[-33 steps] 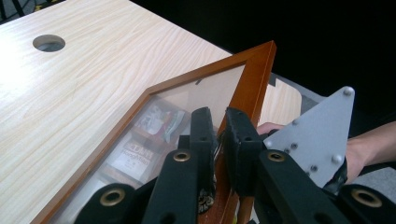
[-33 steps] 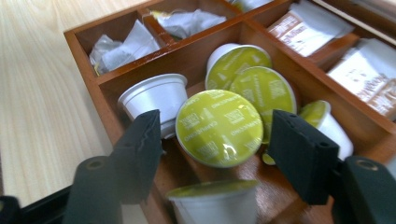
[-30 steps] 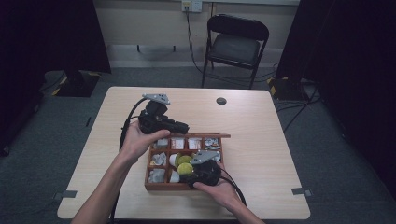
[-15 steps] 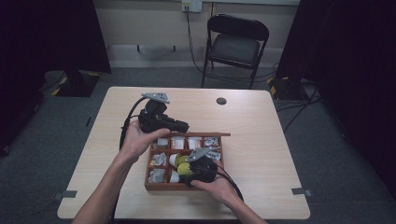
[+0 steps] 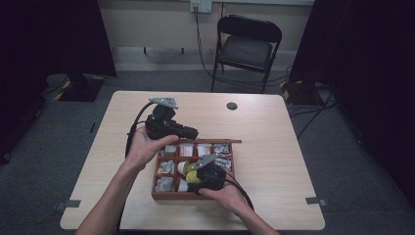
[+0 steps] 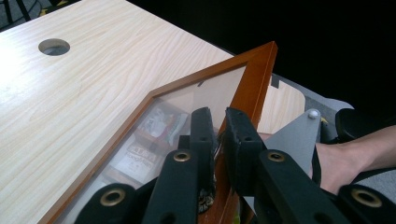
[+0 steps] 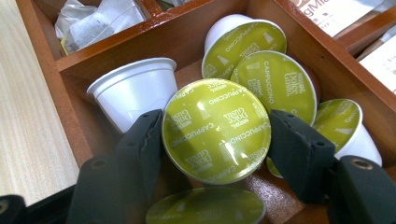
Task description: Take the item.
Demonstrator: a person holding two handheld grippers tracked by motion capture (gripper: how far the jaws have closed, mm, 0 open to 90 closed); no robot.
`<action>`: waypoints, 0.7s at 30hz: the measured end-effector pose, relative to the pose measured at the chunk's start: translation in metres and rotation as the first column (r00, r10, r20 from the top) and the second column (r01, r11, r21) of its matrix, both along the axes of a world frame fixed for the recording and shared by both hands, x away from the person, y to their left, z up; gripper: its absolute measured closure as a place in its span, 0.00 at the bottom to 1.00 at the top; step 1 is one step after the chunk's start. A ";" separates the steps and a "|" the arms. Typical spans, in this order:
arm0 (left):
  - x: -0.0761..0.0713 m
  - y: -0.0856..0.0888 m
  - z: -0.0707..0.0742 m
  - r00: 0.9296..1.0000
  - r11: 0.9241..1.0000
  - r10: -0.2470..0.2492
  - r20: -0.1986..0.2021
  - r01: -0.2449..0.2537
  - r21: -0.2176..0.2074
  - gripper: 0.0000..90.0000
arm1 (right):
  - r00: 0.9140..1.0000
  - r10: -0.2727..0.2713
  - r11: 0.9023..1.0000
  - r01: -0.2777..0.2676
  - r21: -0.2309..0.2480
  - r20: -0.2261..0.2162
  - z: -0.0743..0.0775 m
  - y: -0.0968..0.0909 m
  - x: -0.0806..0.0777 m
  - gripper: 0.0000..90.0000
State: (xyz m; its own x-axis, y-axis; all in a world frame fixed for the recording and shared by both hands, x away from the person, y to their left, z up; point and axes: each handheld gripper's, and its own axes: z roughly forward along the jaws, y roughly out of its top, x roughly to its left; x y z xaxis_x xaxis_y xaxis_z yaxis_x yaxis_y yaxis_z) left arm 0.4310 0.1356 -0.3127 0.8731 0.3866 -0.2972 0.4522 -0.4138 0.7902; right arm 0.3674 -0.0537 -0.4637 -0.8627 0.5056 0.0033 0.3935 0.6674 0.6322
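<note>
Coffee capsule gripped inside the wooden box.

My right gripper [image 7: 215, 135] has just closed its jaws on a green-lidded capsule [image 7: 216, 129] in a compartment of the box [image 5: 161, 195], among other capsules [image 7: 275, 79]. At the box's far edge, my left gripper [image 6: 219, 128] is clamped tight on the frame of the raised glass lid [image 6: 254, 79].

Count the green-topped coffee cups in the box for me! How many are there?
5 green lids show in the right gripper view: one between the jaws, two behind it, one at right, one at the bottom edge. More may be hidden underneath.
</note>
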 end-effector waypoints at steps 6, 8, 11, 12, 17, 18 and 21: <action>0.000 0.000 0.000 1.000 1.000 0.002 -0.001 -0.002 -0.005 0.91 | 1.000 0.003 1.000 -0.003 -0.005 0.008 0.000 0.000 -0.001 0.42; 0.000 0.001 -0.001 1.000 1.000 0.004 -0.004 -0.004 -0.005 0.91 | 1.000 0.008 1.000 -0.008 -0.001 0.015 0.000 0.000 -0.001 0.42; 0.000 0.001 -0.001 1.000 1.000 0.005 -0.006 -0.005 -0.007 0.91 | 1.000 0.008 1.000 -0.008 0.003 0.018 0.001 0.000 -0.002 0.42; 0.000 0.001 -0.001 1.000 1.000 0.007 -0.008 -0.007 -0.009 0.91 | 1.000 0.005 1.000 -0.005 0.013 0.017 0.001 -0.001 -0.002 0.42; 0.001 0.002 -0.001 1.000 1.000 0.006 -0.009 -0.006 -0.013 0.91 | 1.000 -0.003 0.999 0.002 0.036 0.016 0.003 -0.004 -0.003 0.42; 0.001 0.002 -0.001 1.000 1.000 0.005 -0.009 -0.005 -0.013 0.91 | 1.000 -0.002 0.999 0.001 0.041 0.022 0.004 -0.005 -0.003 0.42; 0.001 0.002 -0.001 1.000 1.000 0.002 -0.016 -0.002 -0.014 0.91 | 0.999 -0.001 0.998 -0.001 0.061 0.033 0.007 -0.007 -0.004 0.42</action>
State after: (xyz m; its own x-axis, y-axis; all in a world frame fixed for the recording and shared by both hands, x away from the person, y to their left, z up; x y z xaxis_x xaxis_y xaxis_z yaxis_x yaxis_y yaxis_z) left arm 0.4321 0.1376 -0.3140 0.8672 0.3843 -0.3166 0.4659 -0.4017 0.7884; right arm 0.3635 -0.0607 -0.4568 -0.8627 0.5056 0.0052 0.3717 0.6272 0.6844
